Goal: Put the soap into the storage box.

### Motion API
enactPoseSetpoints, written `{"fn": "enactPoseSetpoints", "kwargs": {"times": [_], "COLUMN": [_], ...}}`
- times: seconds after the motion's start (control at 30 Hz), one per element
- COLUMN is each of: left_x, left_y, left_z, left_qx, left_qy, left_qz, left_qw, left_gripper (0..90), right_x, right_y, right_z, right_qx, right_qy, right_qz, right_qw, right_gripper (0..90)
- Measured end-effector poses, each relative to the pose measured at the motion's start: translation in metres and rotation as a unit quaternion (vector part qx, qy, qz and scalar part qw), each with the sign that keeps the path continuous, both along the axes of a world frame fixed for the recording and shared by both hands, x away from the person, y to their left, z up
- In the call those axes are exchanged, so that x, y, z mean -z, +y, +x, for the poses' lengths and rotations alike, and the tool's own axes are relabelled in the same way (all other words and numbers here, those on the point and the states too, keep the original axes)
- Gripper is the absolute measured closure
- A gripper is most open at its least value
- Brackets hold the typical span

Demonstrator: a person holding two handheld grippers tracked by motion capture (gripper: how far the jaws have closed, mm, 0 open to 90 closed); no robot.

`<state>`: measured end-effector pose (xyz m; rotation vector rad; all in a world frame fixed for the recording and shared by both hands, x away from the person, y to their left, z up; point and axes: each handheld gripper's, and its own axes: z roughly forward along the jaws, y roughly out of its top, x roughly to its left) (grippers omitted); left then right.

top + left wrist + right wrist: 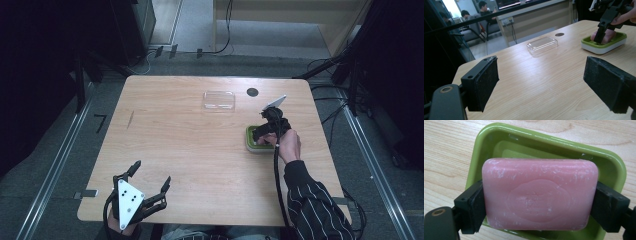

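Note:
A pink bar of soap lies between the pads of my right gripper, which is shut on its two short ends. Under it is a green soap dish with a white base. In the high view the dish stands at the table's right, with the right gripper pointing down into it. Whether the soap rests in the dish or hangs just above it, I cannot tell. My left gripper is open near the front left edge, with nothing between its jaws.
A clear plastic lid lies at the far middle of the wooden table, with a round black hole to its right. Beyond the table people sit on chairs. Cables run over the floor.

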<state>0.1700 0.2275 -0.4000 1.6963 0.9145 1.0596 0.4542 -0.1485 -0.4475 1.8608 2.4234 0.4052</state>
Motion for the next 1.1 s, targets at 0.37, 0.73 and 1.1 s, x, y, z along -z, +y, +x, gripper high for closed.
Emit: {"fn": "enactPoseSetpoints", "kwargs": {"times": [0.37,0.73,1.1], "left_x": [0.0002,0.0002,0.0001], "left_y": [0.0,0.0,0.0], "left_z": [0.0,-0.0001,-0.0003], "left_qx": [-0.001,0.0,0.0], "left_qy": [0.0,0.0,0.0], "left_qz": [-0.001,-0.001,0.0], "left_qw": [1.0,1.0,1.0], "left_gripper": [13.0,13.0,13.0], "right_x": [0.0028,0.0055,0.0078], "right_y": [0.0027,0.0019,0.0026], "right_z": [0.0008,0.0017,0.0019], "right_qx": [-0.002,0.001,0.002], "right_qy": [-0.001,0.001,0.003], "right_qz": [-0.003,0.001,-0.003], "right_qw": [1.0,1.0,1.0], "right_gripper": [13.1,13.1,13.0]}}
